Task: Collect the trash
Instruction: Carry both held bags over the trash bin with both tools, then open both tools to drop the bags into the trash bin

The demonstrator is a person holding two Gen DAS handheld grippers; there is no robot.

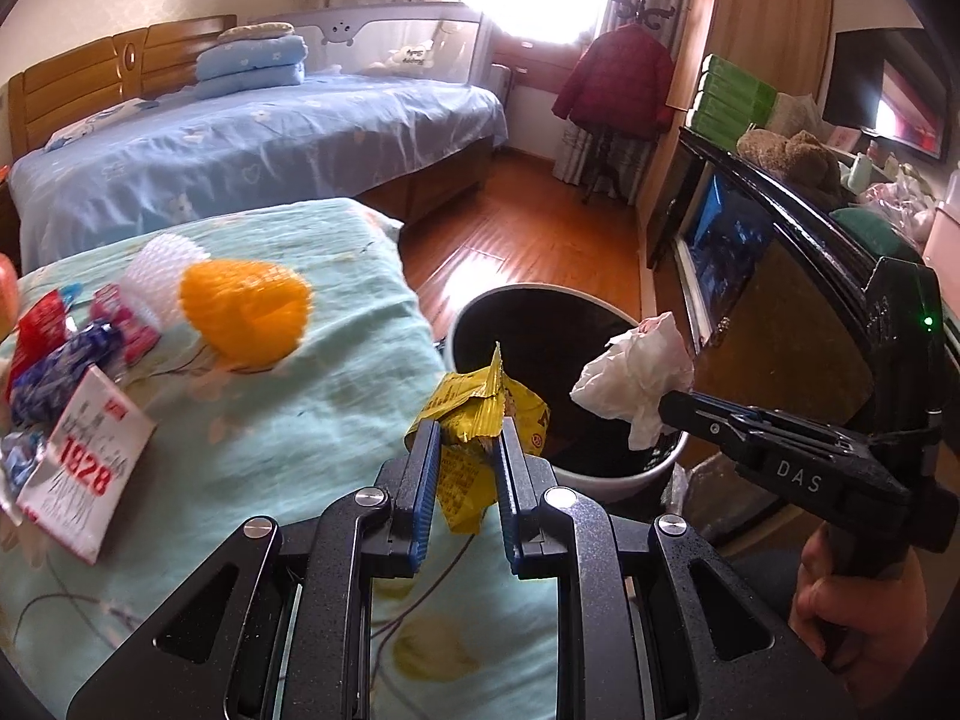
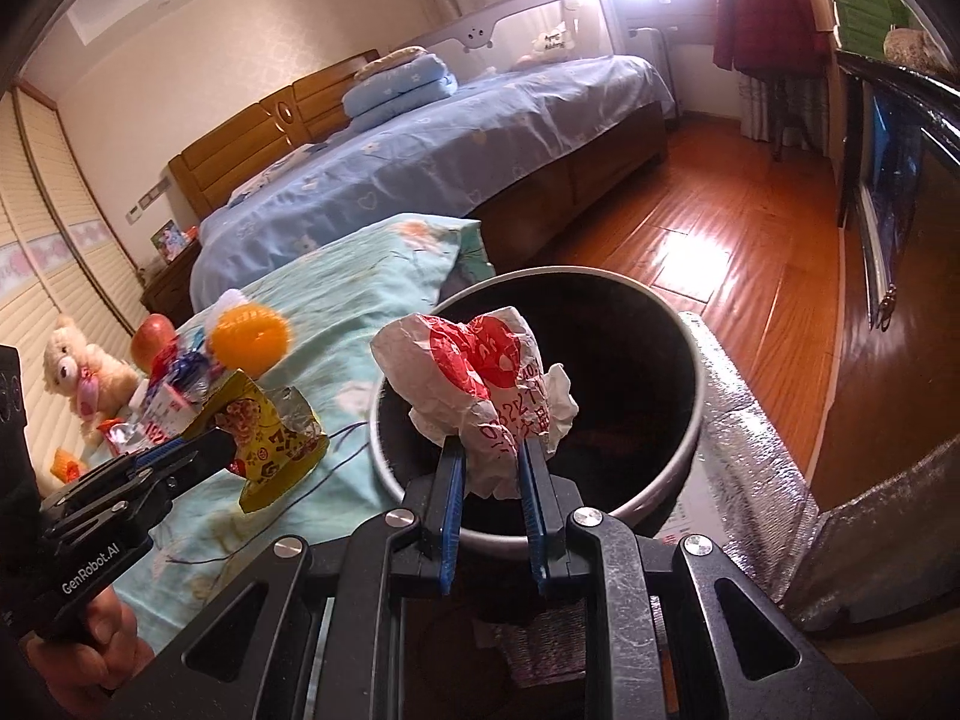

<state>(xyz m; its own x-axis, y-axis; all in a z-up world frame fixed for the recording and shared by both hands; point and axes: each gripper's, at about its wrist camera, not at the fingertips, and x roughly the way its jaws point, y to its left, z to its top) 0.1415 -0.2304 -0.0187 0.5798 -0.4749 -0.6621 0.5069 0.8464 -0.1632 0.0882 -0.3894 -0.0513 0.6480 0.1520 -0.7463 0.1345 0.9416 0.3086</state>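
Observation:
My left gripper (image 1: 470, 429) is shut on a crumpled yellow snack wrapper (image 1: 480, 414), held at the near rim of the round black-lined bin (image 1: 600, 483). From the right wrist view, the same yellow wrapper (image 2: 273, 432) hangs over the teal cover's edge, left of the bin (image 2: 690, 414). My right gripper (image 2: 492, 450) is shut on a crumpled white and red paper wrapper (image 2: 474, 366), over the bin's mouth. From the left wrist view that paper wrapper (image 1: 636, 378) sits above the bin's right side.
On the teal flowered cover (image 1: 288, 420) lie an orange foam net (image 1: 246, 315), a white foam net (image 1: 159, 270), coloured wrappers (image 1: 54, 360) and a white card (image 1: 84, 468). An apple (image 2: 153, 339) and a plush bear (image 2: 78, 372) sit further left. A dark cabinet (image 1: 780, 276) stands right of the bin.

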